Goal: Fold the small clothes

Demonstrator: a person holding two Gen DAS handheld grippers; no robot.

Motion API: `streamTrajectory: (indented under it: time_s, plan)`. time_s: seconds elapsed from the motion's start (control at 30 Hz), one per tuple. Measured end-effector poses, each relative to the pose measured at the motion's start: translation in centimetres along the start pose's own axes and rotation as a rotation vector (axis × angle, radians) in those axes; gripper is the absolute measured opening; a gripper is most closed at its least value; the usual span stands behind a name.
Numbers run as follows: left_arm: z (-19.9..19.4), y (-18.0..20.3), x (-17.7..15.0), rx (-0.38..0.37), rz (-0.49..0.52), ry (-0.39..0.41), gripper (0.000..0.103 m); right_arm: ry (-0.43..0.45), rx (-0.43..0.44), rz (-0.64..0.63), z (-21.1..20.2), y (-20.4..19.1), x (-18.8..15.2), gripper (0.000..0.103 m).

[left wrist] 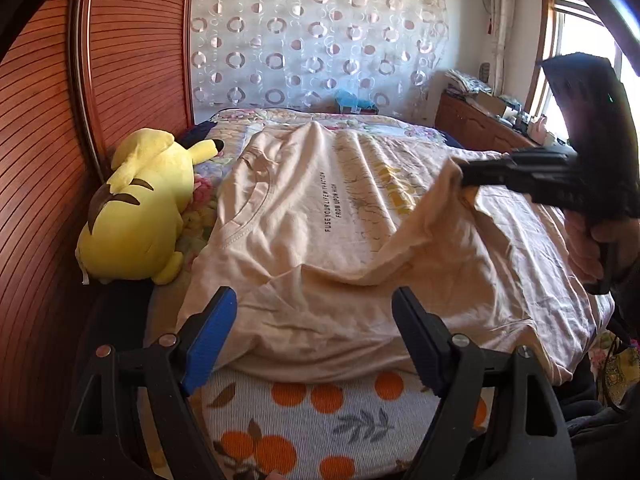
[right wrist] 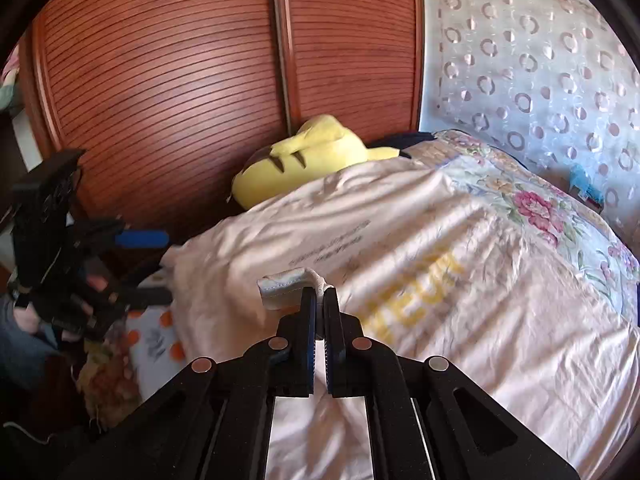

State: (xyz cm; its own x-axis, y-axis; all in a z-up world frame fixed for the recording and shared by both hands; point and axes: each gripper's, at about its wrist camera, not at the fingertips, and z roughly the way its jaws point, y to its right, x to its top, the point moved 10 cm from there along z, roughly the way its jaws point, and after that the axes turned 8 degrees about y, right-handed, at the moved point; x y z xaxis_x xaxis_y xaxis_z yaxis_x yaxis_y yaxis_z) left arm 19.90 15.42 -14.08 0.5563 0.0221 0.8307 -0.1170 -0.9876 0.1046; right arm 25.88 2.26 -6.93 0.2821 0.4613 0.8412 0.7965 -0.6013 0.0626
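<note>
A pale peach T-shirt (left wrist: pixel 320 208) with dark lettering and a yellow print lies spread across the bed, collar toward the left. In the left wrist view my left gripper (left wrist: pixel 312 336) stands open over the shirt's near edge, nothing between its blue pads. My right gripper (left wrist: pixel 464 176) reaches in from the right, shut on a pinch of the shirt that it lifts off the bed. In the right wrist view the right gripper (right wrist: pixel 319 296) is shut on a folded bit of the shirt's (right wrist: pixel 440 280) hem, and the left gripper (right wrist: pixel 152 264) shows at the left.
A yellow plush toy (left wrist: pixel 140 208) lies at the bed's left by a wooden slatted wardrobe (left wrist: pixel 52 160). An orange-print sheet (left wrist: pixel 312 420) covers the near edge, a floral quilt (right wrist: pixel 532 204) the far end. A cluttered wooden cabinet (left wrist: pixel 480 120) stands by the window. A hand (left wrist: pixel 588 248) holds the right gripper.
</note>
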Motion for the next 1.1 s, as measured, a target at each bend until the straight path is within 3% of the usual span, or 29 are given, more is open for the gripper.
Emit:
streamTrajectory:
  time_s: [0.1,0.23,0.3,0.37,0.53,0.6,0.67,0.87,1.1]
  plan:
    - [0.7,-0.6,0.0,0.010,-0.009,-0.012,0.081,0.027,-0.022,0.000,1.1,0.0,0.7,0.003]
    - [1.7,-1.7,-0.3,0.047,-0.011,-0.038,0.081,-0.034,-0.140,0.007,3.8,2.2,-1.6,0.003]
    - [2.2,-2.2,-0.6,0.059,-0.014,-0.054,0.081,-0.073,-0.179,0.022,4.7,3.4,-2.8,0.009]
    - [2.6,-2.2,-0.7,0.058,-0.009,-0.065,0.081,-0.075,-0.235,0.024,4.7,4.7,-3.5,0.022]
    - [3.8,-1.0,0.6,0.044,0.030,-0.074,0.081,-0.057,-0.202,0.052,3.9,5.4,-3.8,0.027]
    - [4.4,-0.7,1.6,0.045,0.037,-0.071,0.081,-0.047,-0.171,0.063,3.3,6.2,-3.4,0.034]
    - [5.0,-0.5,2.9,0.049,0.040,-0.065,0.081,-0.042,-0.150,0.075,3.5,7.7,-3.1,0.047]
    - [8.4,-0.1,6.4,0.043,0.038,-0.064,0.081,-0.069,-0.156,0.072,4.0,10.3,-3.2,0.050]
    - [12.7,0.0,10.2,-0.005,0.034,-0.077,0.081,-0.089,-0.106,0.072,4.8,10.5,-3.1,0.050]
